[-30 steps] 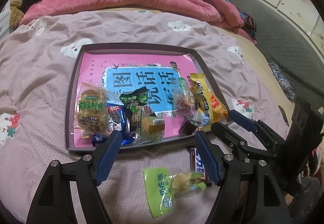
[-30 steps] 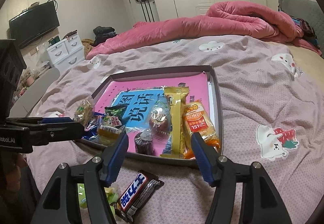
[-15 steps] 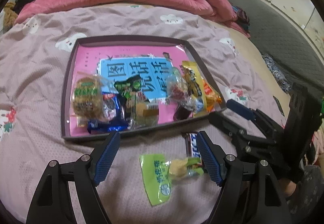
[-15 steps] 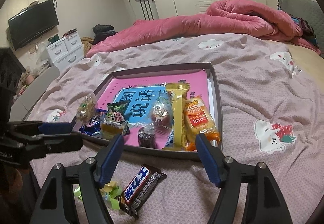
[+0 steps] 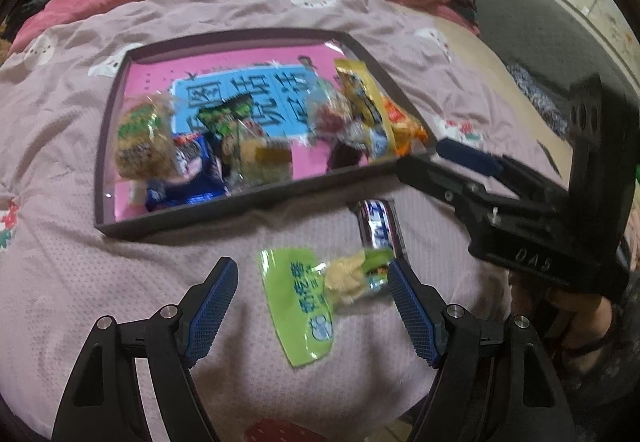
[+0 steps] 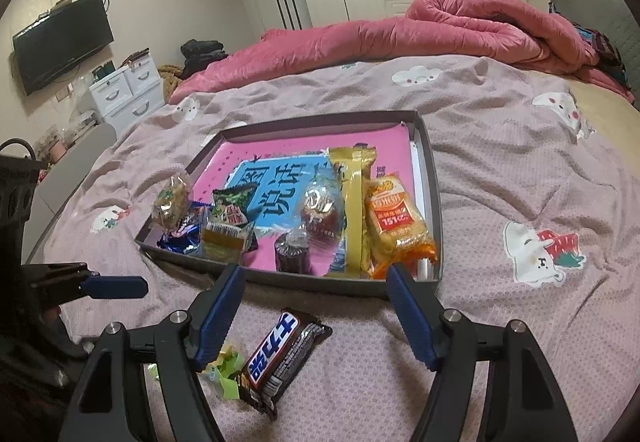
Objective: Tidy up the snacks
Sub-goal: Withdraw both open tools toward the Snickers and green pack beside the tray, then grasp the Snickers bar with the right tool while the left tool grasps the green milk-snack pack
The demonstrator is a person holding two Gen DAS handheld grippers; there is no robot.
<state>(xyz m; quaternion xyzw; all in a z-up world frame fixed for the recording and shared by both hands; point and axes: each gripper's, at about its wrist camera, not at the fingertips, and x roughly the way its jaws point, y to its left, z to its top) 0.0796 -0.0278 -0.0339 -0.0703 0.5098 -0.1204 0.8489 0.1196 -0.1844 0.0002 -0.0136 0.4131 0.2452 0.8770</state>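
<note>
Left wrist view: left gripper (image 5: 310, 296) spread wide, empty, straddling crinkly green plastic snack packet (image 5: 298, 306) on mauve bedspread (image 5: 80, 282), near dark shallow tray (image 5: 176, 220). Right wrist view: right gripper (image 6: 316, 312) gaping, empty, above brown-wrapped chocolate bar (image 6: 280, 356), touching the packet. Likely risk: slippery film sliding from pads, or nudging the bar.

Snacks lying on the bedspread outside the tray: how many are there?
2. A green packet lies between the left gripper's open fingers; a chocolate bar lies beside it, nearer the tray. Others may be hidden.
</note>
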